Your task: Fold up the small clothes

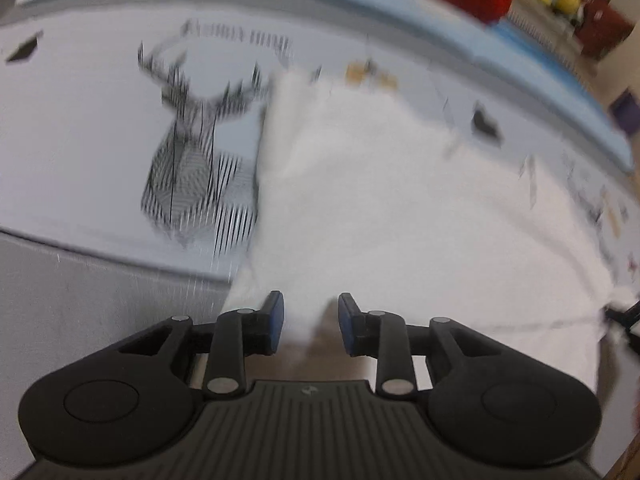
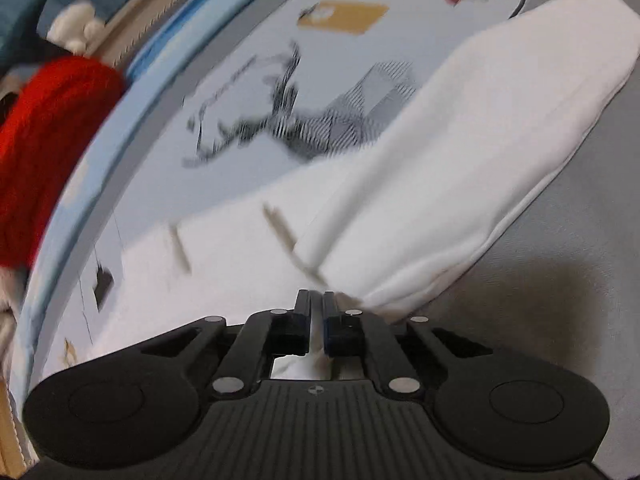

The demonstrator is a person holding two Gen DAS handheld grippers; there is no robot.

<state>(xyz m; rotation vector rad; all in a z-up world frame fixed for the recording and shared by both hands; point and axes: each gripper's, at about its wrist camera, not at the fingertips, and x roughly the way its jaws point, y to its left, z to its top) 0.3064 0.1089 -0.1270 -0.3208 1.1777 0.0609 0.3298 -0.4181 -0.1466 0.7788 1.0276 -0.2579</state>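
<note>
White cotton makes up the small garment, a soft, plain piece scattered with tiny tan and dark prints that the blur keeps me from reading. It lies spread on a pale sheet printed with a striped black-and-grey stag, which its left edge partly covers.

On the left, the left tool points steeply down at the near hem; its blue-padded jaws stand a little apart, with a loose tongue of white cloth rising between them, and the pads do not appear to press on it.

Further right, the cloth is doubled over into a long, thick fold that runs diagonally from the right tool out onto the grey surface, its seamed edge showing along the lower side. That tool's jaws are nearly together, pinching the white fabric at the fold's near end. A red knitted item sits beyond the sheet's edge.
</note>
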